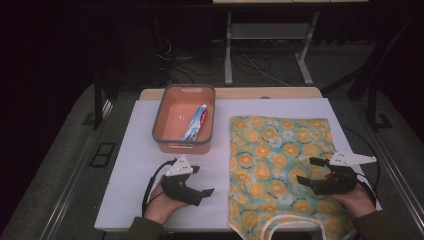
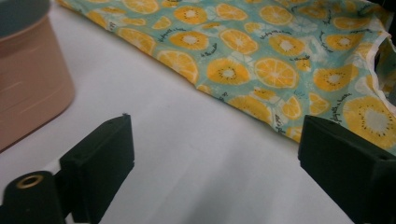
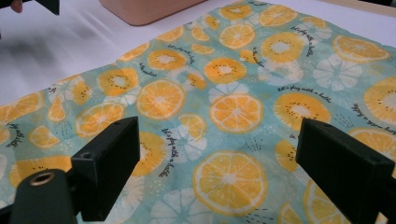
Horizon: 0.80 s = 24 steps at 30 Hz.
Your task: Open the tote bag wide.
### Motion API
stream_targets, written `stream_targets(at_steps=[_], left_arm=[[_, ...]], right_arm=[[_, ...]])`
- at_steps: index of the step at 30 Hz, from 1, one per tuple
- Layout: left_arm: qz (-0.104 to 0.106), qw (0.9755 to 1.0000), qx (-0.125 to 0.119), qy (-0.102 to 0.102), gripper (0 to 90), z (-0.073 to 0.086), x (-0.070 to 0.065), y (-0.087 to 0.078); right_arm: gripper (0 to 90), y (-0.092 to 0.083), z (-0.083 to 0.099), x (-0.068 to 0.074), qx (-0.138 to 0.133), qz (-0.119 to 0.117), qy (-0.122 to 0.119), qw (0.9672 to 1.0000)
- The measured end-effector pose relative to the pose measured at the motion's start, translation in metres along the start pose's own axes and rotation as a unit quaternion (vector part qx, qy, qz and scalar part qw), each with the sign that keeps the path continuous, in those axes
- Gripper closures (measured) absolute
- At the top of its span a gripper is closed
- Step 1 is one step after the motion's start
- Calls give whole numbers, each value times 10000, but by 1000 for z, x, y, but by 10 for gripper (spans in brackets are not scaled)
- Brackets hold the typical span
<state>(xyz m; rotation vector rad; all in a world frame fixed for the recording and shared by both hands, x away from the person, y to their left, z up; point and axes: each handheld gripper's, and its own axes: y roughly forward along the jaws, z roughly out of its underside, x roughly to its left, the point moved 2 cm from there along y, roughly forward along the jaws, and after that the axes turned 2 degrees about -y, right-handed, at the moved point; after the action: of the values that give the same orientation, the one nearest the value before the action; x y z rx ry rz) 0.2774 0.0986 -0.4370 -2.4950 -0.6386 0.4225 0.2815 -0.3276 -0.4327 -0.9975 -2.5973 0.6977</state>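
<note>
Holding a gripper in each hand, we keep both near the table's (image 1: 130,150) front edge. Our left gripper (image 1: 204,186) hangs over the bare white top, jaws apart, with nothing between them. Our right gripper (image 1: 309,172) sits over the bag (image 1: 280,155), jaws wide apart too, not pinching it. The bag with orange slices lies flat on the right side, handles at the front edge. Farther back, near the far edge, stands a tub (image 1: 165,112) with a tube (image 1: 196,122) inside.
</note>
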Motion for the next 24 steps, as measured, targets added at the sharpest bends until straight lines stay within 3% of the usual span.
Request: stream_targets(at_steps=[13, 24], left_arm=[[368, 9992, 152, 44, 206, -5, -20, 39], [435, 9975, 519, 215, 370, -6, -34, 71]], right_arm=[[135, 2, 1, 1, 53, 9, -52, 10000], [135, 2, 1, 1, 75, 28, -82, 9999]])
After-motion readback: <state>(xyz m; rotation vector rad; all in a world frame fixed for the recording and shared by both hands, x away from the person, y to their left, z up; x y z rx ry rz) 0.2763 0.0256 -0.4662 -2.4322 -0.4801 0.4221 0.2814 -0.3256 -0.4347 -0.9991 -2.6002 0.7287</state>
